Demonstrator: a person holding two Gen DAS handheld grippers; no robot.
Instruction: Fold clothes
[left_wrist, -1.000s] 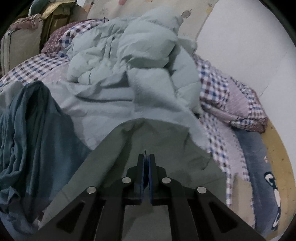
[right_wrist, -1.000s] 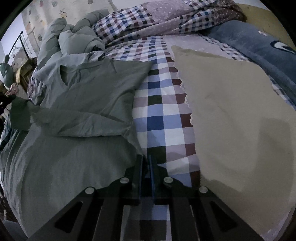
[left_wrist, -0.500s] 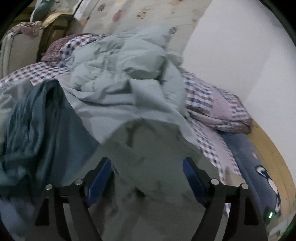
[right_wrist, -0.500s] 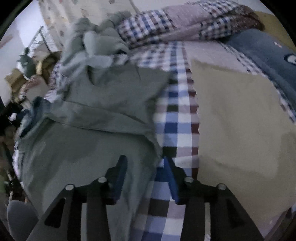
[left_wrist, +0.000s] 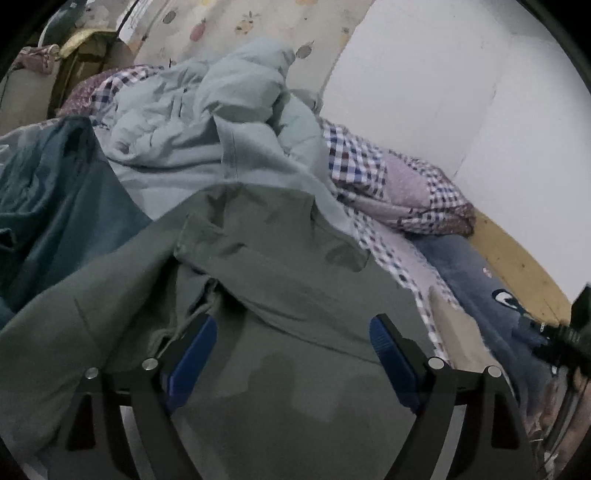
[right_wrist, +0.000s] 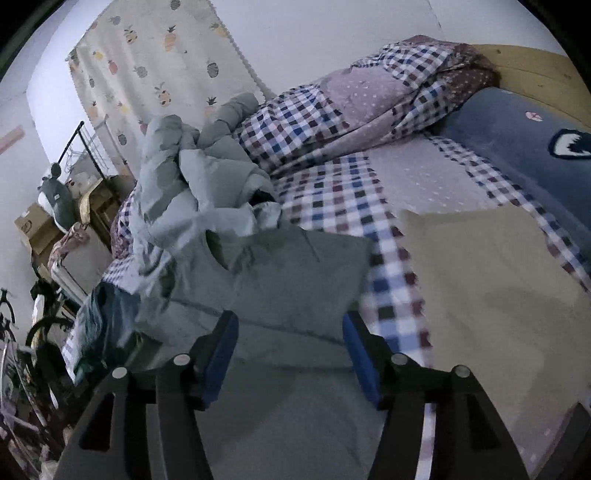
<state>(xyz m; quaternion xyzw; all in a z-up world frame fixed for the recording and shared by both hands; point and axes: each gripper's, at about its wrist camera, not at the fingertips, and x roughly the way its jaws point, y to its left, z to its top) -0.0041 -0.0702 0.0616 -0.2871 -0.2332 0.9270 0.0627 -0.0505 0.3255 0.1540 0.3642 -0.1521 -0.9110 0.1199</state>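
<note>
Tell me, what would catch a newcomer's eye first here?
Probably the grey-green shirt spread on the bed, directly ahead of both open grippers, left and right. Behind it rises a crumpled pale duvet, and to the right lies a checked bedsheet.

Your bed wears a checked patchwork sheet; on it lie a grey-green shirt, a rumpled pale-green quilt, a flat beige cloth and a dark-blue blanket.

Matt, creased cloth shirt; checked cloth bedsheet
</note>
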